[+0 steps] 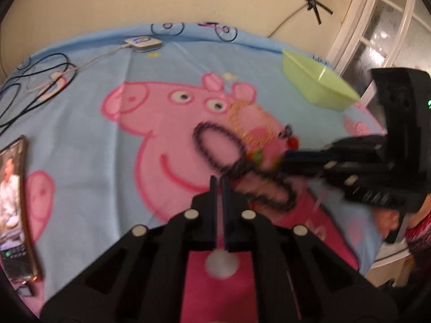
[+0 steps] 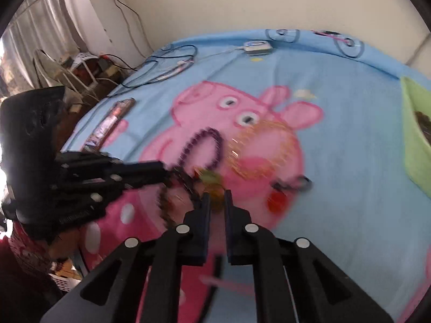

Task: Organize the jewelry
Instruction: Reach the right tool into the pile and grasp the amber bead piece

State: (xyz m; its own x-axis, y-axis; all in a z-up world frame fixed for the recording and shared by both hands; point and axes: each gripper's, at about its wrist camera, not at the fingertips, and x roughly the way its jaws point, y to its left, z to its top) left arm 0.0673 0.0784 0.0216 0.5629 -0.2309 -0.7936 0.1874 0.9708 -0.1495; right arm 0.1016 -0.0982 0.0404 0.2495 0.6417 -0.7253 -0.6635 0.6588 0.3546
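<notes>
Your jewelry lies in a loose heap on the blue fleece blanket printed with a pink cartoon pig (image 1: pixel 89 140), spread over what looks like a bed, so nothing rolls away and each piece shows against the print. The long dark purple beaded necklace (image 1: pixel 215 145) sits in a figure-of-eight, one loop on the pig's cheek, the other nearer you. Just beside it is the thin gold chain (image 1: pixel 250 123), then a small dark ring-like piece (image 1: pixel 286 132) and a red bead or stud (image 1: pixel 293 142); blur hides their detail.

Your left claw (image 1: pixel 218 181) points at the necklace's crossing with its fingers nearly shut, only a narrow slit between them, holding nothing. Your right claw (image 2: pixel 216 195) comes in from the other side over a yellow-green trinket (image 2: pixel 208 176), fingers a little apart and empty too. From the right wrist view your left claw's tip reaches the beads, though I cannot tell whether it touches them.

The pale green plastic tray (image 1: pixel 317 86) waits at the far right edge, probably the destination; something dark already lies inside. The smartphone (image 1: pixel 13 210) and charging cables (image 1: pixel 37 80) stay well apart.
</notes>
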